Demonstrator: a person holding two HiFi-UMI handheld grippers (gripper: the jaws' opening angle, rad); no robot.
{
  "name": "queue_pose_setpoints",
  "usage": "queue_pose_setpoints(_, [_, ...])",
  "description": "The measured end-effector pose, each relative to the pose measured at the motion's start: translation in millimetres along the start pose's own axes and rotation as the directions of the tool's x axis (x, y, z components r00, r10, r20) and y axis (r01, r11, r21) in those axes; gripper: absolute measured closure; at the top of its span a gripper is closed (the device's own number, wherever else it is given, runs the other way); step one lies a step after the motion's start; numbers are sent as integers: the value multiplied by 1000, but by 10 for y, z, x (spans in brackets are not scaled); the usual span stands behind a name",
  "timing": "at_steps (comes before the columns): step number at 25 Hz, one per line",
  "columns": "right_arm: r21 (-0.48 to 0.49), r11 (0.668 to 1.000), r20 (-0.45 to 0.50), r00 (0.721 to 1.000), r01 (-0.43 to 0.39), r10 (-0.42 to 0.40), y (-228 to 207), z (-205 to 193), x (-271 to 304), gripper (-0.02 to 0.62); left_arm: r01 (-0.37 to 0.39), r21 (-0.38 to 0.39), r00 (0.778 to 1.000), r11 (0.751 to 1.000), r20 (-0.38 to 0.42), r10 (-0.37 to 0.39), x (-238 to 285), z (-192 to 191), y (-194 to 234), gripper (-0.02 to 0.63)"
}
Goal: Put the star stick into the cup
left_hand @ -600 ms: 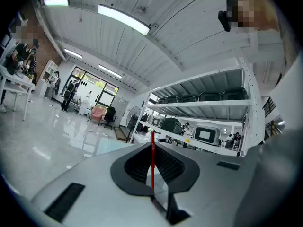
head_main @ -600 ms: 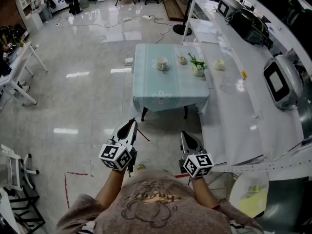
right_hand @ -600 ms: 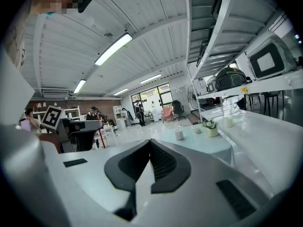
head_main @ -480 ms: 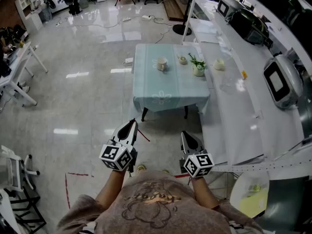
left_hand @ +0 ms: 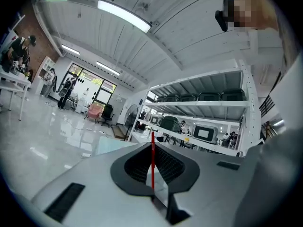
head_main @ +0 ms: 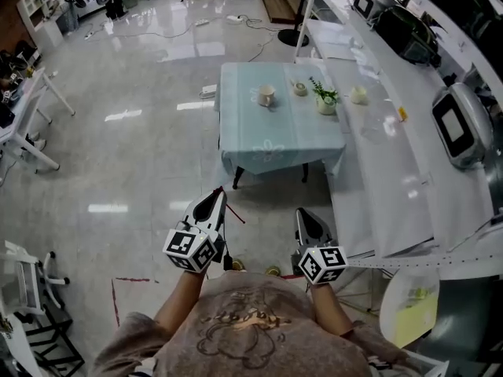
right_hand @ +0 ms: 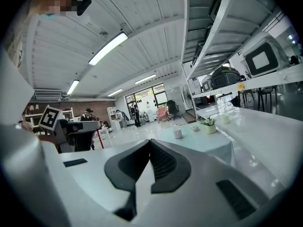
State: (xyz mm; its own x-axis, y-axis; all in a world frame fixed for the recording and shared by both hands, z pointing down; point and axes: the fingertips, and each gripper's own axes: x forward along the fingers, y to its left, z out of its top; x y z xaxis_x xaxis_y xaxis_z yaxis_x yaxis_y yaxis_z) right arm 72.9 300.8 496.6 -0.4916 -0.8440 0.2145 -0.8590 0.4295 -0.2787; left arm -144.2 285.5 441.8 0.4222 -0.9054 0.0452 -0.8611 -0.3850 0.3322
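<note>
Btwn left gripper (head_main: 215, 200) jaws, star stick (left_hand: 152, 161); star end unclear.

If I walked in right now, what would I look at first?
Probably the little table with the pale blue cloth, out on the shiny floor, with a cup and a small potted plant on it. Close to the person, the left gripper pinches a thin red stick in its jaws. The right gripper beside it is shut on nothing.
</note>
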Motion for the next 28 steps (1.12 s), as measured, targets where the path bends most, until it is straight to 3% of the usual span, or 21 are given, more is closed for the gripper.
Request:
queue_pose_setpoints(8, [-5, 998, -8, 998, 70, -70, 96, -147, 89, 594, 56, 11, 998, 998, -10, -55, 69, -10, 270, 572])
queue_pose_setpoints(17, [-2, 997, -4, 997, 75, -75, 161, -114, 350, 594, 91, -11, 996, 996, -7, -91, 254, 25, 406, 572])
queue_pose_setpoints(28, [-6, 998, 11, 998, 64, -64, -284, 110, 981, 594, 78, 1, 997, 997, 7, -78, 929, 103, 646, 572])
